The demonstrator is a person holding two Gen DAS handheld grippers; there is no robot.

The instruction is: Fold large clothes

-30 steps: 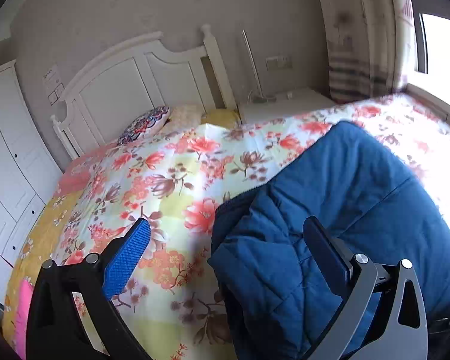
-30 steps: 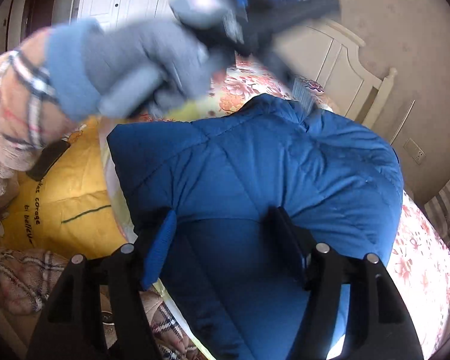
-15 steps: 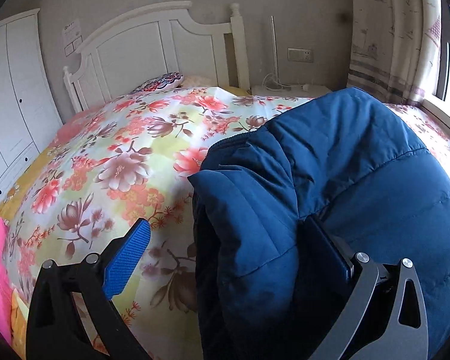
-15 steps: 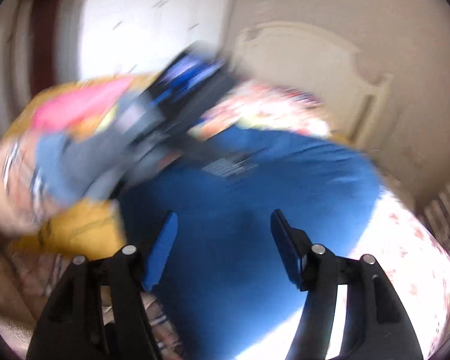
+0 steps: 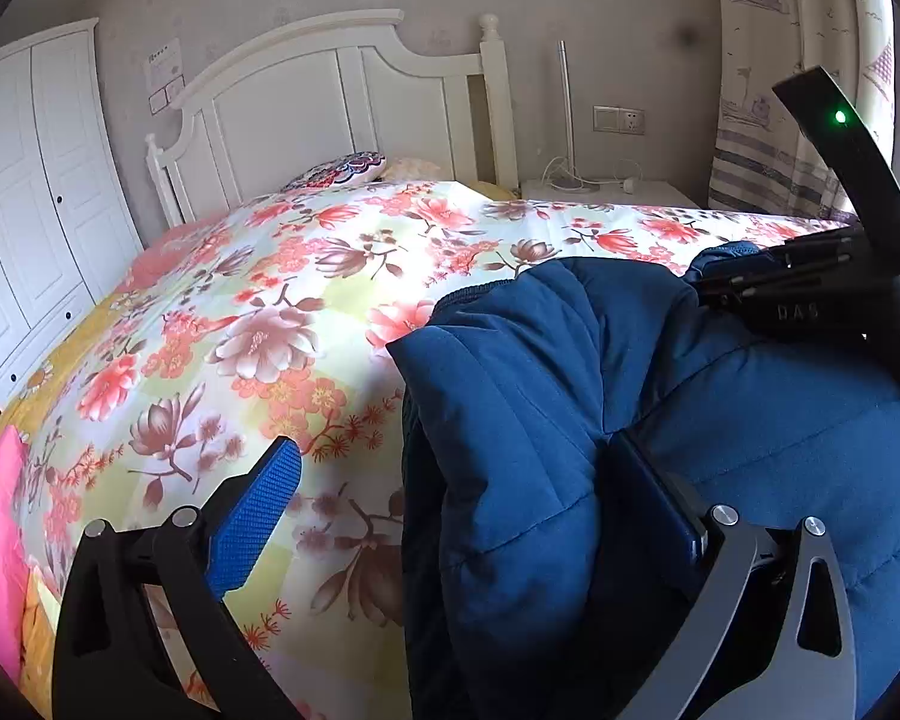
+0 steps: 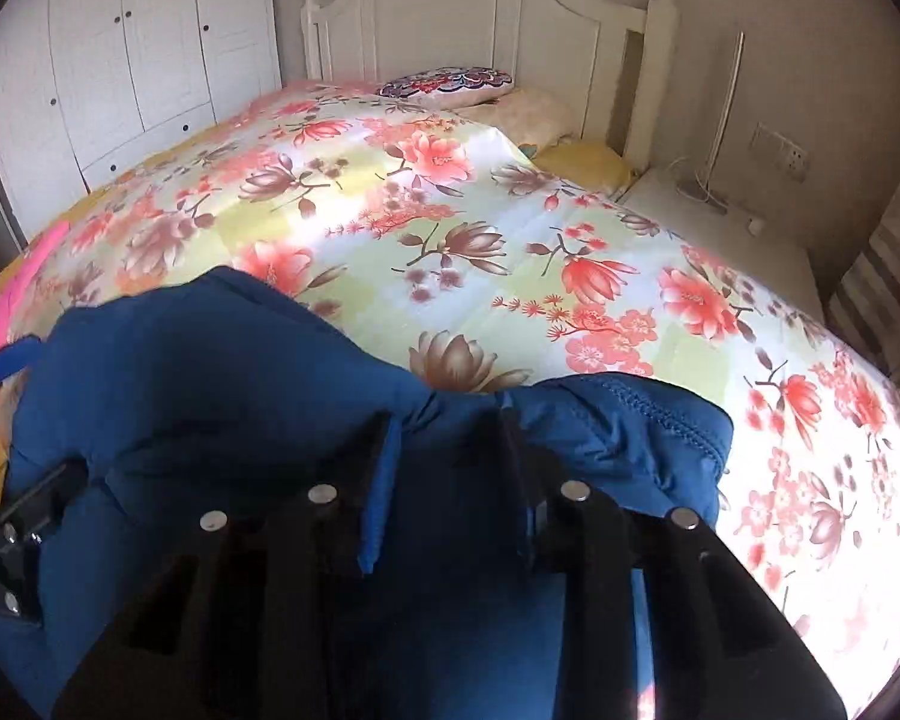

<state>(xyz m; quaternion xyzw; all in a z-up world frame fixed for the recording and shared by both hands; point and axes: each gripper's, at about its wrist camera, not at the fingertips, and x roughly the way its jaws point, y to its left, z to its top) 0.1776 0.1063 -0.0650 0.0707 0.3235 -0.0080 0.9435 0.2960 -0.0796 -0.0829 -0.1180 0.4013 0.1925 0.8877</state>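
A blue padded jacket (image 5: 720, 420) lies bunched on the floral bed cover (image 5: 282, 324). My left gripper (image 5: 450, 498) is open, its fingers astride the jacket's left folded edge: the left blue pad (image 5: 252, 516) is over the bed cover, the right finger is pressed into the fabric. In the right wrist view my right gripper (image 6: 450, 456) has its fingers narrowly apart with a fold of the jacket (image 6: 240, 372) between them, near the stitched hem (image 6: 660, 414). The right gripper's body shows in the left wrist view (image 5: 810, 294) on top of the jacket.
A white headboard (image 5: 330, 102) and pillows (image 5: 336, 168) stand at the far end of the bed. White wardrobes (image 5: 30, 180) line the left wall. A white nightstand (image 5: 606, 192) with a lamp and a curtain (image 5: 774, 90) are at the right.
The left gripper has dropped low onto the jacket's left edge. The right gripper swung round to face the headboard, came down on the jacket and narrowed its fingers on a fold.
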